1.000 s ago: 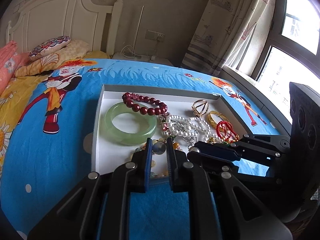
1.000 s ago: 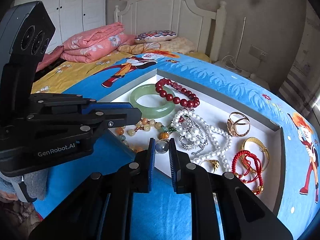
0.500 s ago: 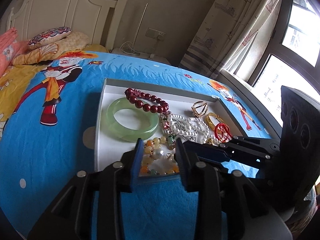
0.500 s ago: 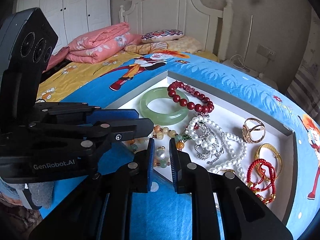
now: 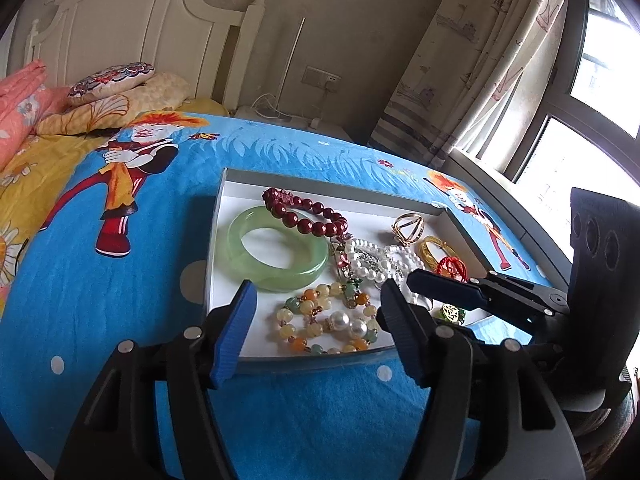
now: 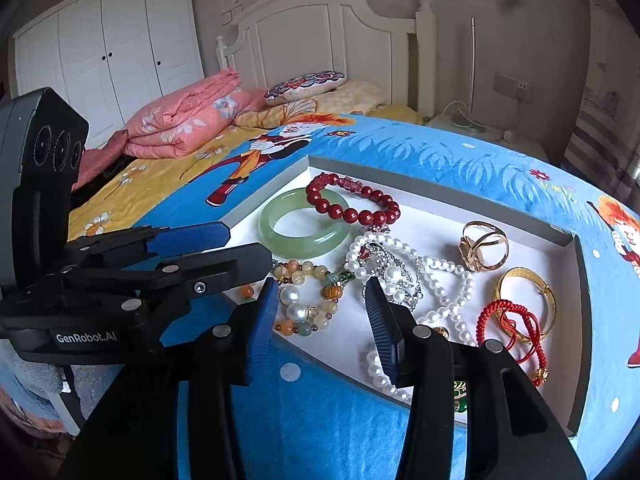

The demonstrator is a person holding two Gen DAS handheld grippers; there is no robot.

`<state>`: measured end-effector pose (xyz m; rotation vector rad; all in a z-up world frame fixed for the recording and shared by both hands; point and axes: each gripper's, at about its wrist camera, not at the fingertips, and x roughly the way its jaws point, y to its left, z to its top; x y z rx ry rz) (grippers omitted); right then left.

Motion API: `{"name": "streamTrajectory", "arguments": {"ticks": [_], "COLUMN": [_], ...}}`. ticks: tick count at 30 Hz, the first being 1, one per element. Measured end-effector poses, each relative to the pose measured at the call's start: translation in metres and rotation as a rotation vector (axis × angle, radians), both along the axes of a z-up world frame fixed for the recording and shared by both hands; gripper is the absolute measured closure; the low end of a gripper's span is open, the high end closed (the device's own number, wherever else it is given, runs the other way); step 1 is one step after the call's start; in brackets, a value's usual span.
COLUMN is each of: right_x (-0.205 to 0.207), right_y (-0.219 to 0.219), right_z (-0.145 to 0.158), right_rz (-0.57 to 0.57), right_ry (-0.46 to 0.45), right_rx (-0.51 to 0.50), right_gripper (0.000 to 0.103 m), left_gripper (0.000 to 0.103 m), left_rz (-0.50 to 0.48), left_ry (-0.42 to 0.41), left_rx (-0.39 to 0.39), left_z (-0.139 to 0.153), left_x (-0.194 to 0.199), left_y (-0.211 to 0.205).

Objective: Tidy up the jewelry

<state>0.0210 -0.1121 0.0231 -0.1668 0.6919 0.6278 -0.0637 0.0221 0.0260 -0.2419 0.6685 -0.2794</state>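
Spreading wider than before, both hand-held grippers, left [image 5: 316, 328], right [image 6: 322, 320], over mixed-bead bracelet [image 5: 326, 322]

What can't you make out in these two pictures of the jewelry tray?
- Green pendant: right wrist view, mostly behind the right hand-held gripper; its shape is unclear.
- Pearl necklace: left wrist view, its right end hidden by the other gripper's finger.
- Tray: right wrist view, near corner cut off by gripper arms.
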Motion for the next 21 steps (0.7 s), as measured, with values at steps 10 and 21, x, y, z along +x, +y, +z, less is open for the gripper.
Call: {"name": "streamTrajectory", "arguments": {"ticks": [10, 21], "right_x": [-0.009, -0.024], "right_y": [-0.032, -0.08], "right_z": [0.005, 0.017], "right_rz": [-0.098, -0.406], "right_ry": [-0.013, -0.138], "right_rx": [0.087, 0.185], "right_gripper": [0.027, 0.017], "left_gripper": [0.002, 0.003], "left_rz": [0.074, 0.075], "left_ry": [-0.116, -0.177], "left_rx": [0.091, 0.278], "left_z": [0.017, 0.022], "left_x": [-0.015, -0.03], "left_y": [-0.009, -0.039]}}
